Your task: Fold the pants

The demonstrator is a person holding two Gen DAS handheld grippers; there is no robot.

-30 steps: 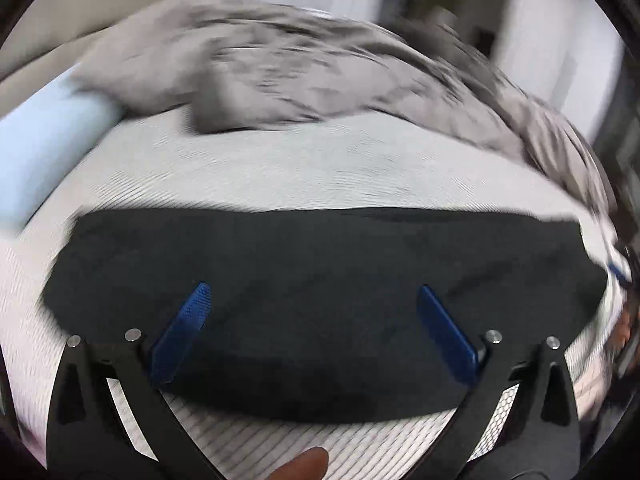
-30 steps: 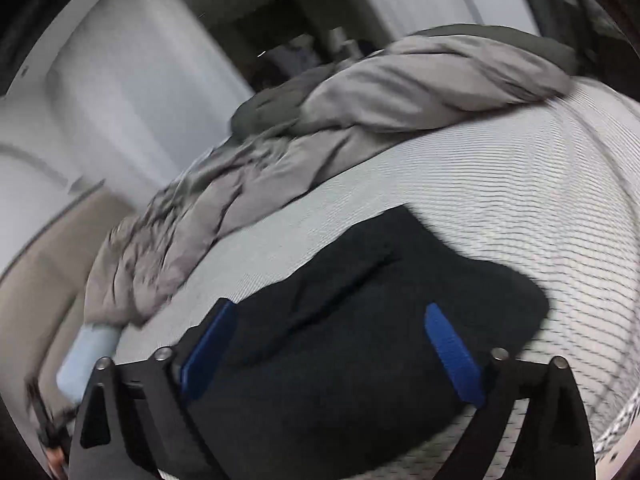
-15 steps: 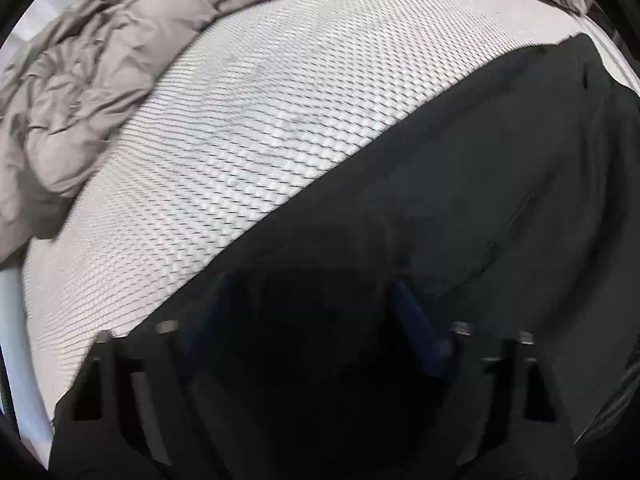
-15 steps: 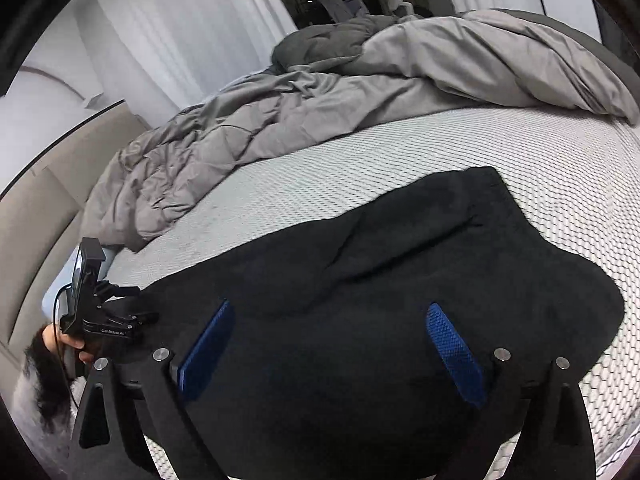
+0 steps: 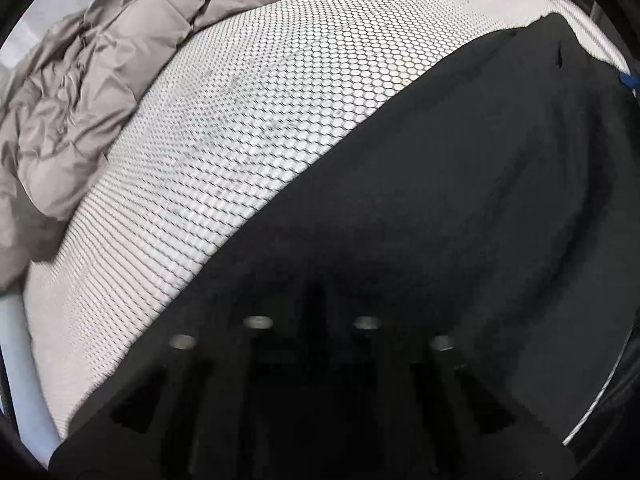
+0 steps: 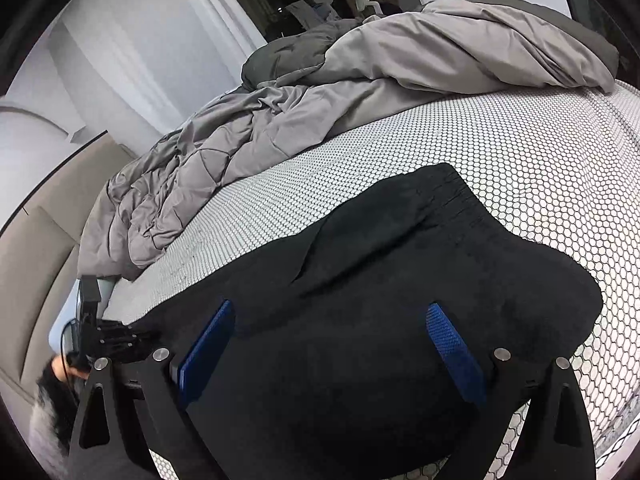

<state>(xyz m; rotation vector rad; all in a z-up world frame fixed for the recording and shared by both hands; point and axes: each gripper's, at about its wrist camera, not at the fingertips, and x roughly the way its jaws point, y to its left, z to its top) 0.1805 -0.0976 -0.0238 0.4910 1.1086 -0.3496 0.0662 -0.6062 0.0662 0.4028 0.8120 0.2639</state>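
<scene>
Black pants [image 6: 380,280] lie folded lengthwise across the honeycomb-patterned mattress [image 6: 540,160]; they also fill the lower right of the left wrist view [image 5: 460,200]. My left gripper [image 5: 314,300] is pressed low into one end of the pants, its fingers close together and dark against the cloth, shut on the pants. It also shows in the right wrist view [image 6: 138,338] at the far left end. My right gripper [image 6: 332,344] hovers open over the waistband end, blue pads [image 6: 452,344] spread wide and holding nothing.
A rumpled grey duvet [image 6: 320,112] is heaped along the far side of the bed, also seen in the left wrist view [image 5: 80,80]. A beige headboard [image 6: 36,240] stands at the left. White curtains hang behind.
My left gripper dropped down onto the end of the pants and its fingers closed from wide open to together. My right gripper stayed open over the waistband end.
</scene>
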